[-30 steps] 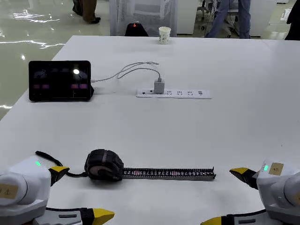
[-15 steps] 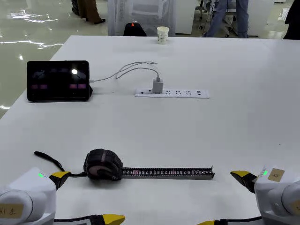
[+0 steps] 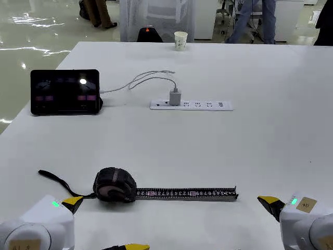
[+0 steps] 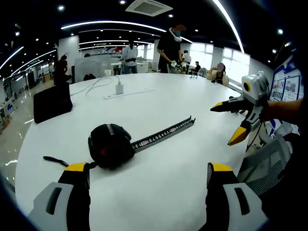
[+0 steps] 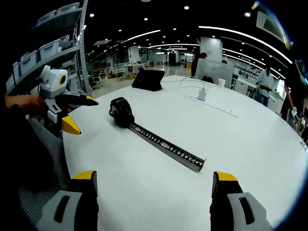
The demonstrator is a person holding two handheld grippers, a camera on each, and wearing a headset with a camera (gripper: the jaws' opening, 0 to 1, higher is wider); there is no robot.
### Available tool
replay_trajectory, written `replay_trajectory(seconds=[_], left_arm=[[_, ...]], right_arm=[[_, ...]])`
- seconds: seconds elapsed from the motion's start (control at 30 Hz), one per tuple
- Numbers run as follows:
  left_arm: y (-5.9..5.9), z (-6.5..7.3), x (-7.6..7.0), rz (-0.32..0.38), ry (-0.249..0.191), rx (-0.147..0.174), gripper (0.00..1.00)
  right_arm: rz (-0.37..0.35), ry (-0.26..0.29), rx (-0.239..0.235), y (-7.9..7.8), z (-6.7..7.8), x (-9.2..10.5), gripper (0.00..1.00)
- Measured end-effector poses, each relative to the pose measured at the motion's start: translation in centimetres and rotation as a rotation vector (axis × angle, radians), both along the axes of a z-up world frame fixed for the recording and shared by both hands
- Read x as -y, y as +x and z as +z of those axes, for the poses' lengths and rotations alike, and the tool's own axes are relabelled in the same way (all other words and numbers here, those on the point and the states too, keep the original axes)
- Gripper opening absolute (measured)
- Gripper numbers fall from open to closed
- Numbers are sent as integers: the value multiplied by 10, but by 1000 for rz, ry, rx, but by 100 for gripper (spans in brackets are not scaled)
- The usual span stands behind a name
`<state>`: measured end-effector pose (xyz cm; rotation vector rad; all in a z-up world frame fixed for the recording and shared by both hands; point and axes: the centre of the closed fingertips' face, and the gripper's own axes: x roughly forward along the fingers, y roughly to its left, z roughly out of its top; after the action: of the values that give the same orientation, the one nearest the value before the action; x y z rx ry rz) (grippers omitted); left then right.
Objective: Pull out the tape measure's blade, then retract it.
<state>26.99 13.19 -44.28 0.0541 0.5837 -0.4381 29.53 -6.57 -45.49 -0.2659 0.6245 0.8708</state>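
White workbench surface (image 3: pixel 250 151) carries the work; people stand in the hall beyond its far edge.

1. Position. Black round tape measure case (image 3: pixel 115 185) lies close to the near edge, toward the near left corner. Its black-and-white steel blade (image 3: pixel 187 193) lies flat and extended, running parallel to the near edge toward the right. A black wrist strap (image 3: pixel 54 178) trails from the case toward the left edge.

2. Fingers. My left gripper (image 4: pixel 147 168) has its jaws spread wide and holds nothing; the case sits just ahead of the left jaw. My right gripper (image 5: pixel 154 175) is equally wide and empty, apart from the blade tip.

3. Step in hand. I judge the pull-out complete and the retraction pending. The next move calls for closing my left fingers on the case to steady it, then freeing the blade so it reels in under control.

4. Not visible. The head view cuts off both grippers at its bottom border. I cannot make out a lock switch on the case. The end hook is too small to confirm.
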Motion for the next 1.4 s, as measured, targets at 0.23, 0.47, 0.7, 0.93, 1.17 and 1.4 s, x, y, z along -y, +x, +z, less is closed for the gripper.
replay_trajectory(seconds=[0.23,0.47,0.7,0.93,1.17,1.4], left_arm=[[-3,1,0,73,-15,-5,99],[-5,3,2,93,-13,-5,99],[-4,5,3,102,-13,-8,99],[-3,7,0,117,-7,-6,99],[-2,8,-2,126,1,-1,99],[-1,8,0,124,1,-1,99]], right_arm=[[-31,-1,1,-1,2,-6,99],[-42,-1,0,-5,4,-11,99],[-71,6,-4,-5,8,-13,99],[-79,0,-4,-7,8,-15,99],[-82,5,-6,-9,9,-16,99],[-83,4,-7,-9,9,-16,99]])
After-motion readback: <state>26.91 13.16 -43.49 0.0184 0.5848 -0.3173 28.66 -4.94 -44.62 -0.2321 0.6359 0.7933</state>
